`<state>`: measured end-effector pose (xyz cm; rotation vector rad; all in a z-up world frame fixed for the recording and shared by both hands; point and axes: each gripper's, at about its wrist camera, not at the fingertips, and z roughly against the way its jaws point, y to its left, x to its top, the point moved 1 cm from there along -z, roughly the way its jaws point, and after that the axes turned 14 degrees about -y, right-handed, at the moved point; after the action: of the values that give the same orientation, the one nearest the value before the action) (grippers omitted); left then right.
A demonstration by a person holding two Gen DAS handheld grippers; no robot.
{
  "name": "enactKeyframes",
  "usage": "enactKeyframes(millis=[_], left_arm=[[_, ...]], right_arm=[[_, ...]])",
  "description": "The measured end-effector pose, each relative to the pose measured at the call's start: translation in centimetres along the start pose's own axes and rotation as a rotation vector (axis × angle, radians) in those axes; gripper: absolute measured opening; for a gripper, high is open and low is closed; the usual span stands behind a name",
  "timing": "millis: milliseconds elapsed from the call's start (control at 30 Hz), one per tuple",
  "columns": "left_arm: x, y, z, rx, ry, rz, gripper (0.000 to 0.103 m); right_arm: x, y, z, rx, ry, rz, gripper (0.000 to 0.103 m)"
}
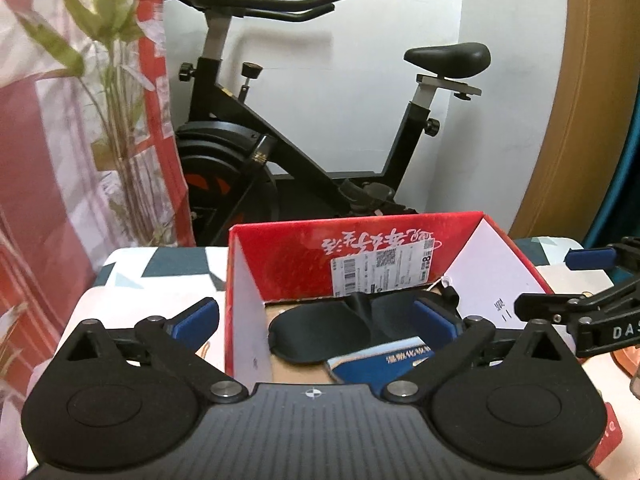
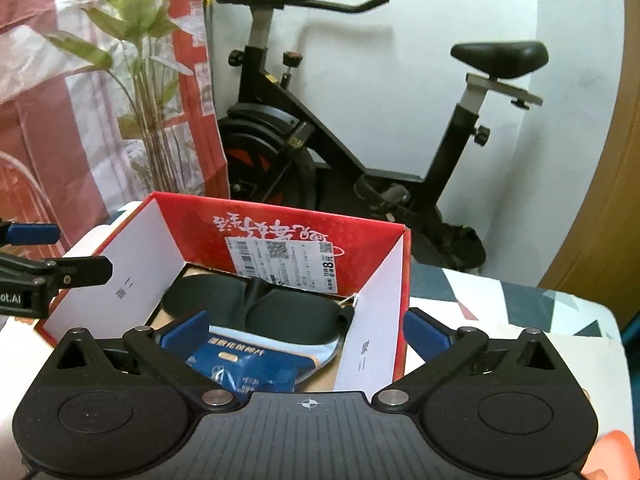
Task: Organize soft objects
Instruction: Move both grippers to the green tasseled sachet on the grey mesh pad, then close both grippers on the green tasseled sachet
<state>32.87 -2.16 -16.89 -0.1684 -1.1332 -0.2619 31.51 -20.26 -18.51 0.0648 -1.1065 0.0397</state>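
A red cardboard box [image 1: 288, 256] with white inner walls stands open on the patterned tablecloth [image 1: 160, 268]. Inside it lie a black eye mask [image 1: 320, 328] and, nearer to me, a blue packet [image 1: 380, 364]. My left gripper [image 1: 316, 316] is open above the box's near left part, one finger outside the left wall and one over the inside. In the right wrist view the box [image 2: 192, 220] shows the same mask [image 2: 288, 312] and packet [image 2: 248, 364]. My right gripper [image 2: 306, 328] is open and straddles the right wall. Nothing is held by either.
A black exercise bike [image 1: 304, 128] stands behind the table, with a leafy plant [image 1: 108, 60] and a red and white curtain [image 1: 24, 168] at the left. A wooden panel [image 1: 580, 120] rises at the right. An orange object [image 2: 612, 452] lies at the near right.
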Motion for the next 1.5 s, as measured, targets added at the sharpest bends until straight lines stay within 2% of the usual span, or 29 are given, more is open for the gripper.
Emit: enactKeyframes(millis=[267, 533, 733, 900, 1100, 1200, 1267, 1400, 1500], left_arm=[[-1.9, -0.2, 4.3, 0.01, -0.012, 0.065, 0.103], [-5.1, -0.4, 7.5, 0.026, -0.006, 0.122, 0.103], [-7.4, -0.6, 8.8, 0.056, -0.002, 0.127, 0.103], [-9.2, -0.2, 9.6, 0.049, 0.013, 0.184, 0.103], [-11.4, -0.2, 9.6, 0.052, 0.066, 0.219, 0.103], [-11.9, -0.6, 9.7, 0.048, 0.079, 0.204, 0.103], [-12.2, -1.1, 9.7, 0.044, 0.08, 0.184, 0.103], [-12.8, -1.8, 9.9, 0.034, 0.088, 0.168, 0.103], [-13.0, -2.3, 9.9, 0.014, 0.094, 0.162, 0.101]], right_arm=[[-2.5, -0.4, 4.2, 0.0, -0.036, -0.061, 0.103], [-6.6, -0.4, 7.6, -0.004, -0.071, -0.142, 0.103], [-10.0, 0.3, 8.3, -0.017, -0.042, -0.123, 0.097], [-12.5, 1.1, 8.7, -0.014, -0.022, -0.134, 0.096], [-14.5, 2.2, 8.8, 0.012, 0.002, -0.089, 0.089], [-14.8, 2.4, 8.9, 0.029, 0.002, -0.069, 0.086], [-15.1, 2.6, 8.9, 0.046, 0.002, -0.068, 0.08], [-15.5, 2.9, 8.9, 0.074, 0.004, -0.053, 0.077], [-15.5, 3.2, 8.8, 0.115, 0.007, -0.035, 0.069]])
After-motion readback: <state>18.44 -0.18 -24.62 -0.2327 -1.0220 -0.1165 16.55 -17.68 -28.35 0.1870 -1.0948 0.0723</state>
